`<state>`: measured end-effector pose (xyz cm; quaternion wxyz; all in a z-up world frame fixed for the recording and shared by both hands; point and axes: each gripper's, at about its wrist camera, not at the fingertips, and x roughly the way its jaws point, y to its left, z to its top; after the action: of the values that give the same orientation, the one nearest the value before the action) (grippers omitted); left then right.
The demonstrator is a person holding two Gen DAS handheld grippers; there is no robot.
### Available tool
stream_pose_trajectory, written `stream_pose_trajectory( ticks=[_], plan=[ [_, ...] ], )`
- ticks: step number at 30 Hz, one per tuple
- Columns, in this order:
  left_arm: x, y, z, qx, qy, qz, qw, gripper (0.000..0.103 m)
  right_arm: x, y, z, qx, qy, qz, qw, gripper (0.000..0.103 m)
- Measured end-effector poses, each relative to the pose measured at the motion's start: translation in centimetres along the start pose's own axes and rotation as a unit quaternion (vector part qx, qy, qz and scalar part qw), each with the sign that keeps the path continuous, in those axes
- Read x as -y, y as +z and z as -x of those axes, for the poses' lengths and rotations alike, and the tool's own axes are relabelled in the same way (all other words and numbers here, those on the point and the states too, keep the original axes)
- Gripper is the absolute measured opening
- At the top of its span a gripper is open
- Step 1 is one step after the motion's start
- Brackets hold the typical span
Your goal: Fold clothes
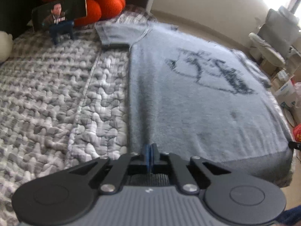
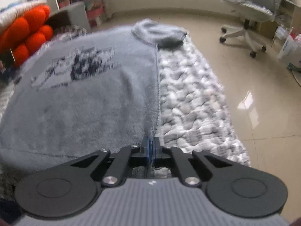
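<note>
A light grey T-shirt [image 1: 197,98] with a dark printed graphic lies spread over a quilted bed cover [image 1: 56,98]. My left gripper [image 1: 150,148] is shut on the shirt's hem near its left side seam. In the right wrist view the same T-shirt [image 2: 84,94] stretches away from me, its sleeve [image 2: 160,33] bunched at the far end. My right gripper [image 2: 150,143] is shut on the hem at the right side seam. Both blue-padded finger pairs pinch the fabric, which rises in a slight ridge toward each gripper.
An orange knotted cushion [image 1: 97,1] and a phone on a blue stand [image 1: 60,17] sit at the head of the bed. A white office chair [image 2: 248,15] stands on the tiled floor [image 2: 254,94] right of the bed, with bags and boxes [image 1: 286,92] nearby.
</note>
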<state>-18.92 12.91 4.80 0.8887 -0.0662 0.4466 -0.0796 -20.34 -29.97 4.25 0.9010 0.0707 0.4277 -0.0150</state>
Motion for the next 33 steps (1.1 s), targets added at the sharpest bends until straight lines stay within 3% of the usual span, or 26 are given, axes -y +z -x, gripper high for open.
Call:
stream_pose_trajectory(
  ticks=[3, 7, 9, 11, 12, 14, 21, 23, 24, 25, 33],
  plan=[
    [-0.6, -0.8, 0.6, 0.008, 0.000, 0.000, 1.0000, 0.001, 0.4, -0.3, 0.6, 0.008, 0.007, -0.011, 1.000, 0.003],
    [-1.4, -1.2, -0.2, -0.013, -0.015, 0.033, 0.9993, 0.002, 0.3, -0.5, -0.4, -0.010, -0.001, -0.012, 1.000, 0.005],
    [-1.6, -1.2, 0.5, -0.003, -0.018, 0.043, 0.9989, 0.004, 0.4, -0.7, -0.3, -0.012, 0.007, -0.016, 1.000, 0.013],
    [-1.8, -1.5, 1.0, -0.001, -0.020, 0.054, 0.9983, 0.013, 0.4, -0.9, -0.1, -0.014, 0.015, -0.020, 1.000, 0.018],
    [-1.9, -1.7, 1.2, -0.002, -0.021, 0.061, 0.9979, 0.016, 0.4, -1.0, 0.0, -0.015, 0.018, -0.022, 0.999, 0.027],
    [-2.0, -2.6, 1.3, -0.013, -0.029, 0.073, 0.9968, 0.017, 0.4, -1.5, 0.2, -0.018, 0.021, -0.023, 0.999, 0.032],
    [-1.1, -4.5, 0.3, -0.034, -0.029, 0.065, 0.9969, 0.017, -0.4, -4.2, 0.4, -0.047, 0.024, -0.018, 0.998, 0.030],
    [-0.3, -4.7, -0.2, -0.040, -0.018, 0.041, 0.9982, 0.017, -0.7, -4.5, 0.1, -0.051, 0.016, -0.009, 0.999, 0.021],
    [0.0, -4.8, -0.4, -0.043, -0.014, 0.033, 0.9984, 0.012, -0.6, -4.4, 0.2, -0.050, 0.017, -0.010, 0.999, 0.010],
    [0.3, -4.9, -0.6, -0.045, -0.011, 0.026, 0.9986, 0.005, -0.5, -4.4, 0.3, -0.048, 0.018, -0.012, 0.999, 0.005],
    [0.6, -4.4, 2.5, -0.023, 0.012, -0.017, 0.9995, 0.003, 1.1, -4.5, 3.3, -0.018, 0.054, -0.057, 0.997, 0.005]
  ],
)
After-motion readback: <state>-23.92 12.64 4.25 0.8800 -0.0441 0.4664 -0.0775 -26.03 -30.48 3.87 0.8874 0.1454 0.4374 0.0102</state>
